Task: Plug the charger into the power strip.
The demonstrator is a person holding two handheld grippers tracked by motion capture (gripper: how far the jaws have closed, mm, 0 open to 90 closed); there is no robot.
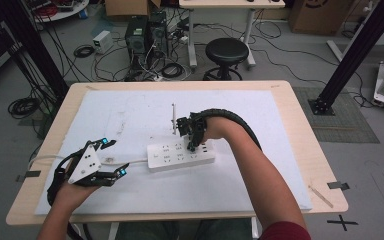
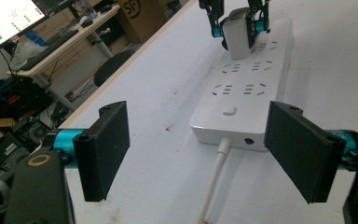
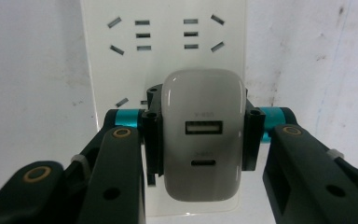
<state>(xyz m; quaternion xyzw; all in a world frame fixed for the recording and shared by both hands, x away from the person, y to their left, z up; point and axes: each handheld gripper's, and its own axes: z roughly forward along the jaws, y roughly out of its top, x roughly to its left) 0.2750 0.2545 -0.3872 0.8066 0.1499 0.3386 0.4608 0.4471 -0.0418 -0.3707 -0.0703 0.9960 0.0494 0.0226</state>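
Note:
A white power strip (image 1: 180, 155) lies across the middle of the white mat, with its cord (image 1: 130, 161) running left. My right gripper (image 1: 192, 145) points down onto the strip and is shut on a white USB charger (image 3: 202, 135); the jaws clamp its two sides. The charger (image 2: 238, 37) stands upright on the strip (image 2: 247, 88) over its far sockets; its prongs are hidden. My left gripper (image 1: 111, 157) rests at the strip's left end, open, its jaws either side of the cord (image 2: 214, 172) and touching nothing. Several free sockets (image 3: 165, 35) lie beyond the charger.
A thin white stick (image 1: 173, 117) lies on the mat behind the strip. The wooden table (image 1: 300, 130) borders the white mat (image 1: 130, 115). A small stick (image 1: 321, 196) and tape lie at the front right corner. A black stool (image 1: 226, 52) and cables stand behind.

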